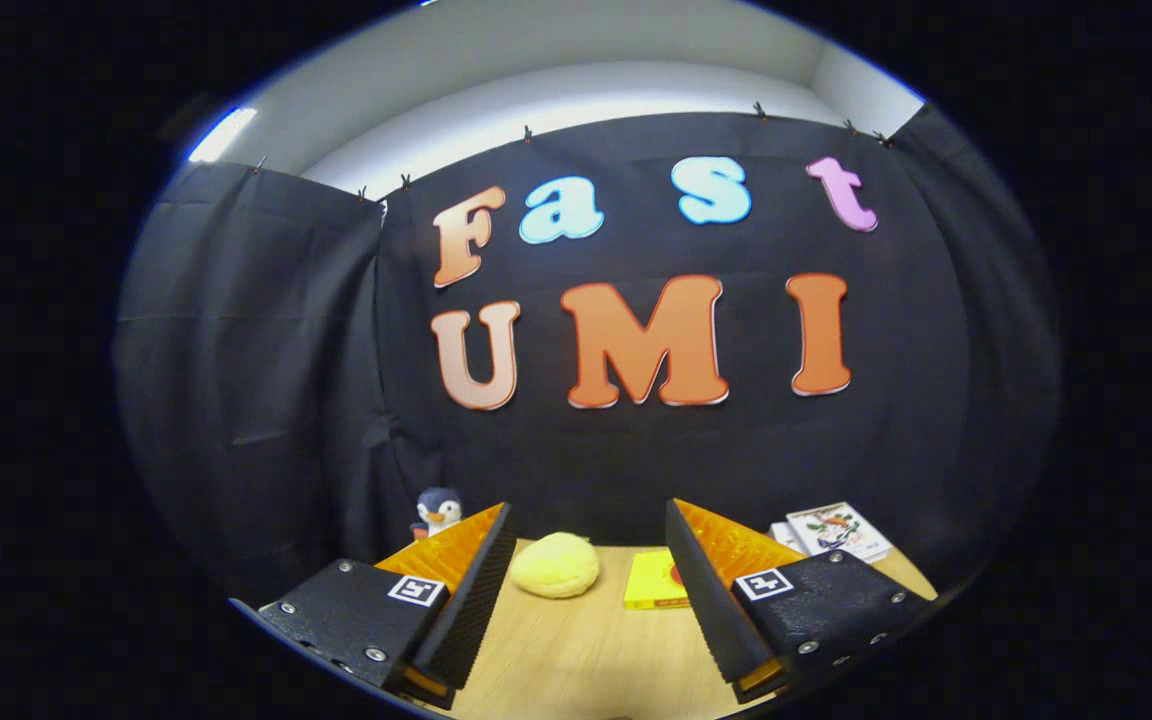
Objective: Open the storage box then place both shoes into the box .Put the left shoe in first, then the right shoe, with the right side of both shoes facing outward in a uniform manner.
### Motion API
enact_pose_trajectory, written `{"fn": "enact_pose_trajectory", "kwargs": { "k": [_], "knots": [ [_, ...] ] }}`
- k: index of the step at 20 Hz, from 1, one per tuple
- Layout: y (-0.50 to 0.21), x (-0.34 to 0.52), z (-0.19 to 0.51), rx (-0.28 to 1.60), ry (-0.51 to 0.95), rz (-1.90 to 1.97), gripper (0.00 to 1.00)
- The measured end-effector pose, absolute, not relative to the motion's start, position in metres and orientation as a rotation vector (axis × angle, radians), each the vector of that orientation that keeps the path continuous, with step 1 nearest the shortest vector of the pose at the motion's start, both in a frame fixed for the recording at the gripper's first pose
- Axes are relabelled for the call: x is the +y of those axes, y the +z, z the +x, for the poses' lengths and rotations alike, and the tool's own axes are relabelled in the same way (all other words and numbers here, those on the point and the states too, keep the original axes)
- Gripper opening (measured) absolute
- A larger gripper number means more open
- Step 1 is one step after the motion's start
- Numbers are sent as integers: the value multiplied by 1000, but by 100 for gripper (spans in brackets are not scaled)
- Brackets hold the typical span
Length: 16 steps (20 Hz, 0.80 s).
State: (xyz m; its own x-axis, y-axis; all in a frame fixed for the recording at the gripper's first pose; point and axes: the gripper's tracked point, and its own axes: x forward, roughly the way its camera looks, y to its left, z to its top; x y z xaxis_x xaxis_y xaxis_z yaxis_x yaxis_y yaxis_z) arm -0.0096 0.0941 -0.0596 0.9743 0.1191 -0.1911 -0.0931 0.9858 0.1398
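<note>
Parted, empty gripper [591,590] fingers; one yellow plush [555,565] beyond.

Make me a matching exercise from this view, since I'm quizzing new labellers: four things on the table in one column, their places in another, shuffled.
The gripper is open, fingers apart, holding nothing.

Things:
1. Penguin toy
2. Yellow lump
3. Yellow box
4. Cards

Places:
A. Beyond the right finger, near the wall
B. Ahead, between the fingers, nearer the left finger
C. Beyond the left finger, at the wall
D. Ahead, between the fingers, against the right finger

Pairs: 1-C, 2-B, 3-D, 4-A
</note>
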Motion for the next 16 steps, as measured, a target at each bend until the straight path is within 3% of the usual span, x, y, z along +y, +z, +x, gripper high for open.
{"fn": "enact_pose_trajectory", "kwargs": {
  "k": [8, 16],
  "knots": [
    [-30, 33, -10, 52, 34, 132, 95],
    [-18, 31, -17, 39, 64, 95, 97]
  ]
}}
